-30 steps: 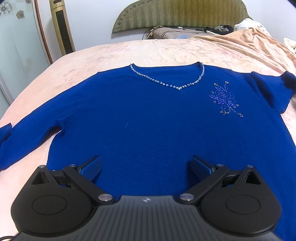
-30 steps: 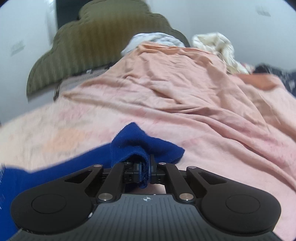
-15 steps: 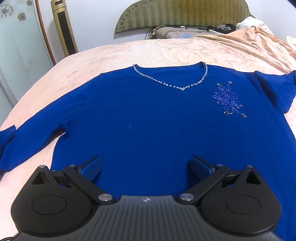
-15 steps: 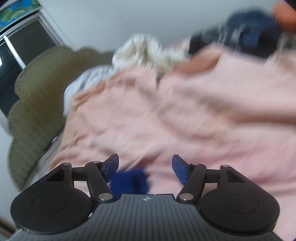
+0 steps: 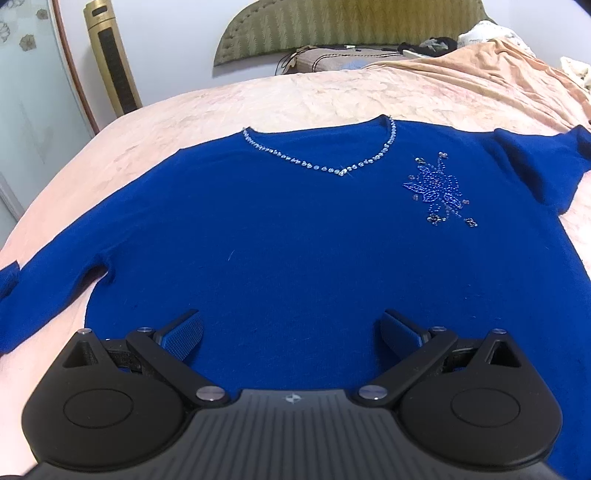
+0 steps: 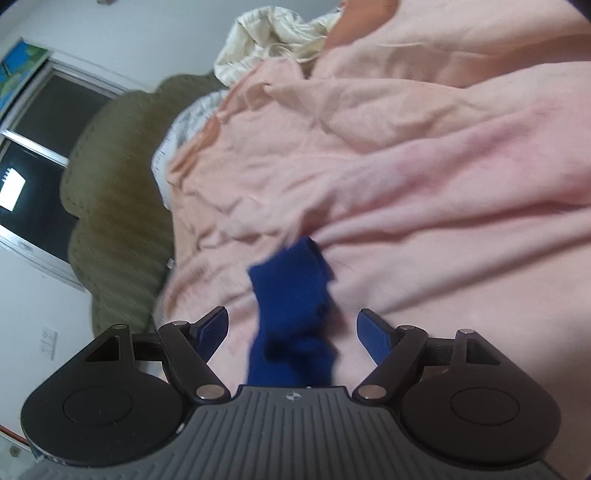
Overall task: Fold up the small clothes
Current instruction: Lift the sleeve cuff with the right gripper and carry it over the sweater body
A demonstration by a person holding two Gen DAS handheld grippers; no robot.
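Left gripper (image 5: 291, 334): jaws spread wide and holding nothing, poised low over the hem end of the blue sweater (image 5: 280, 236).
Right gripper (image 6: 291, 330): jaws apart and empty; the right sleeve cuff (image 6: 291, 295) lies between and just beyond the fingers, blurred, and whether it touches either one cannot be told.
Sweater: spread face-up and flat on the bedspread (image 5: 184, 118) — beaded neckline (image 5: 325, 162) far from the camera, bead flower (image 5: 437, 188) on the chest, left sleeve (image 5: 48, 258) trailing outward.
Step in hand: judged to be the layout stage, with the garment smoothed and both sleeves out; no fold made yet.
Next move: likely a sleeve folded inward across the body — this calls for a pinch on the cuff alone, without the bedspread beneath.
Surface: soft pink bedspread, rumpled toward the right side; it will give under pressure.
Room: olive padded headboard (image 5: 351, 29), gold tower unit (image 5: 110, 62) by the wall, a window (image 6: 26, 177) dark outside.
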